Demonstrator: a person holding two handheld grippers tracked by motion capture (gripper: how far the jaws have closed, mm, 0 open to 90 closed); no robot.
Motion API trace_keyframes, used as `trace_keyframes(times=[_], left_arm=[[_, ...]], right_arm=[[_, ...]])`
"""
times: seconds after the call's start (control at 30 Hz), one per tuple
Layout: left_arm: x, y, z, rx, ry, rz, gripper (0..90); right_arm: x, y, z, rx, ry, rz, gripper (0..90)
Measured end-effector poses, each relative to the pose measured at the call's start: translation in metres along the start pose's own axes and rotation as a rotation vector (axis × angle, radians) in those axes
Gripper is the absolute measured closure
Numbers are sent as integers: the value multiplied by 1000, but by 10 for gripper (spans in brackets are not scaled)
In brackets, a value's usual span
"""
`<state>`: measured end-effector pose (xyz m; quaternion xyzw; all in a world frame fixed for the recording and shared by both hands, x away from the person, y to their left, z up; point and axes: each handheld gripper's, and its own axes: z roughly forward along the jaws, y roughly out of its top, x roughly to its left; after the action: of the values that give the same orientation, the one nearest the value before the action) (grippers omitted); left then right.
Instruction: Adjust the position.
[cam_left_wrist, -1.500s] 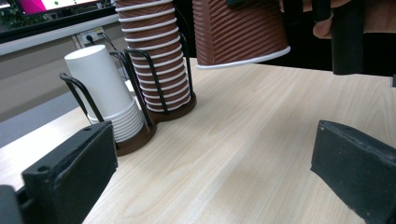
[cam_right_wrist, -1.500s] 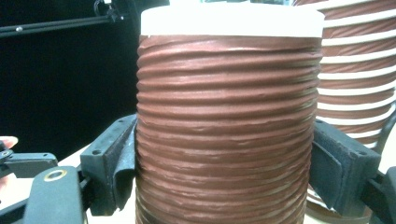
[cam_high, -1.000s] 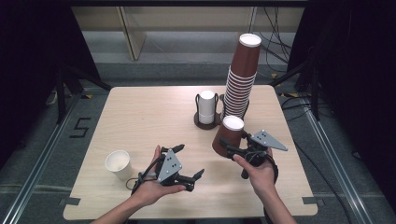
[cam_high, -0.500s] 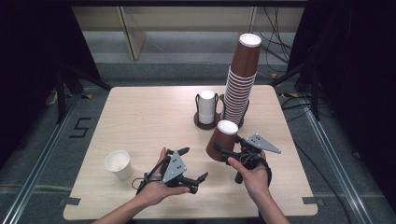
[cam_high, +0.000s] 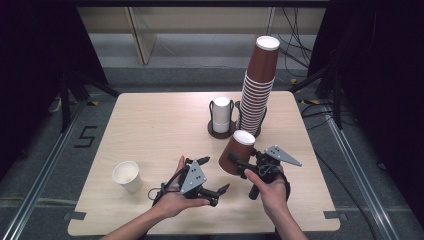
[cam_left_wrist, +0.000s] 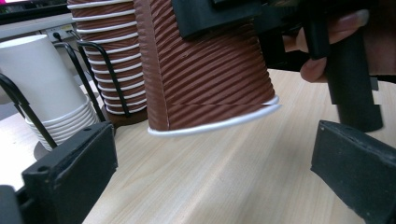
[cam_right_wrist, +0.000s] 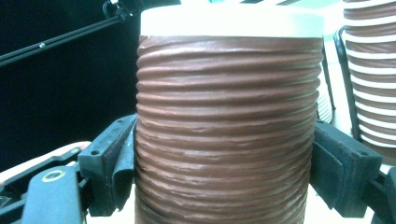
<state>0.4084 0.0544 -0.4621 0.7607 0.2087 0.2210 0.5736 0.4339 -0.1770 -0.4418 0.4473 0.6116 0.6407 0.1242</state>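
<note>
High view. Right tool (cam_high: 239, 161) clamped on a brown ribbed cup (cam_high: 236, 159), held inverted and tilted clear of the table (cam_high: 150, 125), white base uppermost. Left tool (cam_high: 212, 175) just beside and below the cup, jaws apart and empty, cradled in the left hand (cam_high: 175, 200). Beyond the right tool, a tall stack of brown cups (cam_high: 257, 95) and a shorter stack of white cups (cam_high: 221, 116), both in a dark wire holder (cam_high: 220, 132). Well to the far side of the left tool, a single white cup (cam_high: 126, 176) standing upright. Step in hand, by judgement: one cup drawn from the brown stack and carried toward the left tool, probably for a hand-over or for righting. Next move likely calls for turning the cup mouth-up, or for closing the left tool on its wall before the right lets go.

Left gripper view. Left tool's own jaws wide apart, nothing between them. Brown cup (cam_left_wrist: 205, 74) straight ahead and above, rim down with a white edge, slanted over the wood. Stack of brown cups (cam_left_wrist: 105, 56) and white cups (cam_left_wrist: 44, 93) behind it.

Right gripper view. Brown cup (cam_right_wrist: 229, 126) gripped at mid-wall, pads (cam_right_wrist: 119, 163) pressed on both flanks. Surface of close horizontal ridges, glossy brown, white band at the top. Thin paper wall, so likely to dent under a harder squeeze.
</note>
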Motion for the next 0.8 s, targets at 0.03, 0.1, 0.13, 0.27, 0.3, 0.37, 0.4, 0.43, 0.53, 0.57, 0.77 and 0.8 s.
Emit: trace_keyframes(times=[0.03, 0.1, 0.13, 0.27, 0.3, 0.37, 0.4, 0.43, 0.53, 0.57, 0.77, 0.8], left_arm=[[1, 0, 1, 4, 0, 0, 0], [2, 0, 4, 8, 2, 2, 0], [3, 0, 6, 10, 5, 1, 0], [7, 1, 10, 8, 10, 0, 0], [7, 1, 11, 10, 8, -3, 0], [8, 1, 12, 14, -4, -14, 0], [8, 1, 13, 18, -7, -14, 0], [8, 1, 14, 12, -10, -13, 0], [7, 2, 15, 16, -15, -25, 0], [7, 2, 16, 15, -18, -33, 0], [5, 3, 20, 25, -33, -33, 0], [5, 3, 21, 25, -34, -31, 0]], right_arm=[[0, -1, 1, -4, -1, -9, 186], [0, -2, 1, 1, 3, -2, 186], [2, -3, 2, 10, 2, 19, 186], [4, -6, 2, 16, 13, 19, 186], [4, -7, 3, 12, 16, 5, 186], [5, -9, 3, 22, 17, 9, 186], [5, -9, 4, 21, 15, 5, 186], [6, -10, 4, 23, 18, 11, 186], [7, -10, 4, 21, 23, 14, 187], [6, -10, 4, 17, 17, 4, 186], [10, -11, 4, 14, 27, 1, 187], [12, -11, 4, 21, 31, 29, 187]])
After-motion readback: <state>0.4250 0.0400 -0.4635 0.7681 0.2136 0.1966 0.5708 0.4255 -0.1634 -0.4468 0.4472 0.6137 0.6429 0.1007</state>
